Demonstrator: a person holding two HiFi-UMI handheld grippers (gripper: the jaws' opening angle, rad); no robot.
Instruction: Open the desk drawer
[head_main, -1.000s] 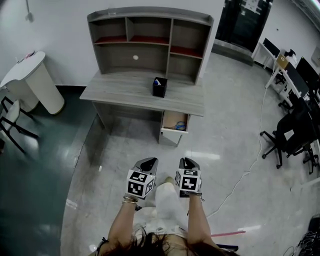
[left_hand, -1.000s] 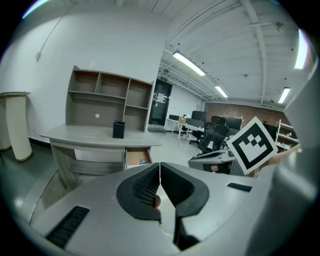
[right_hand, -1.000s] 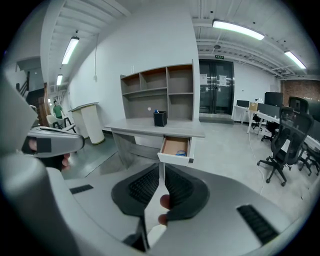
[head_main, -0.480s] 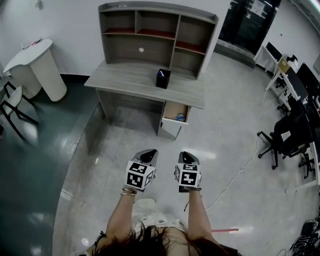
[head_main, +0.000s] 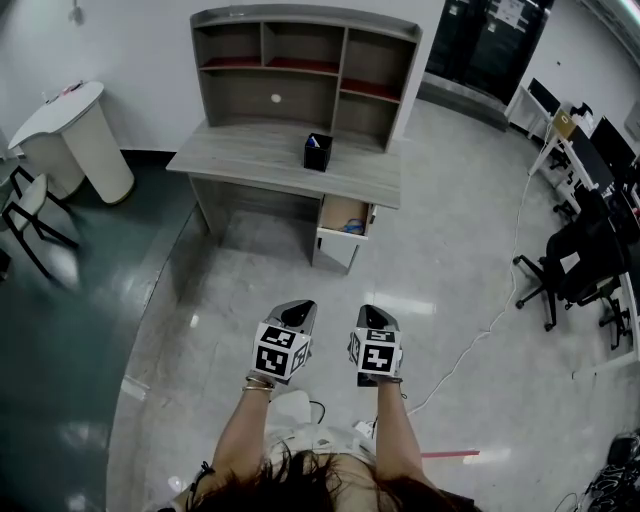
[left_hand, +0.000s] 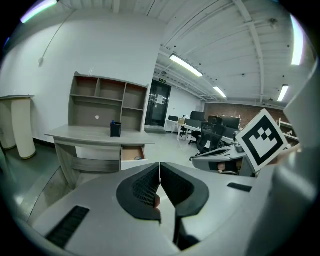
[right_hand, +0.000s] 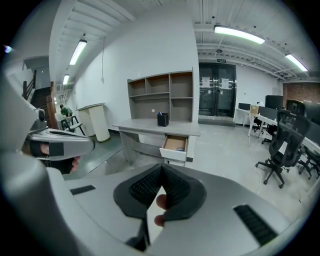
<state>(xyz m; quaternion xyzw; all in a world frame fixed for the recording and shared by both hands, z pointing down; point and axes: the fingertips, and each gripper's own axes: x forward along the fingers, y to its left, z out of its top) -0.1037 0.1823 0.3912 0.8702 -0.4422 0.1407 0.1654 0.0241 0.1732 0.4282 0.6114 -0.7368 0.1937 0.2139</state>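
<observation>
I am standing on the pale, glossy floor (head_main: 235, 290), well apart from the desk (head_main: 270, 160), and I am holding both tongs out in front of me, side by side with a gap between them. Both are pointing toward the desk and tipping a little downward.

My left tongs (head_main: 297, 308) are closed: in the left gripper view the two dark ribbed pads are meeting at their tips, and nothing is sitting between them. My right tongs (head_main: 372, 312) have just been closing, and in the right gripper view their pads are also touching at the tips with nothing caught between them (so I am carrying nothing in either hand).

The drawer (head_main: 342, 222) is hanging under the right end of the desktop and is standing open, pulled out toward me with its light front panel facing me and its wood-coloured inside showing. A small blue thing (head_main: 353, 228) is lying in it; I cannot tell what it is from here. Neither pair of tongs is touching the drawer or the desk.

On the desktop a black box (head_main: 318, 152) is standing upright, slightly left of the drawer's line, in front of the grey shelf unit (head_main: 300, 75) that is rising along the back of the desk. Off to my left a white round table (head_main: 78, 150) is standing by the wall, and to my right a black office chair (head_main: 570, 265) is sitting near a white cable (head_main: 480, 348) that is trailing across the floor.
</observation>
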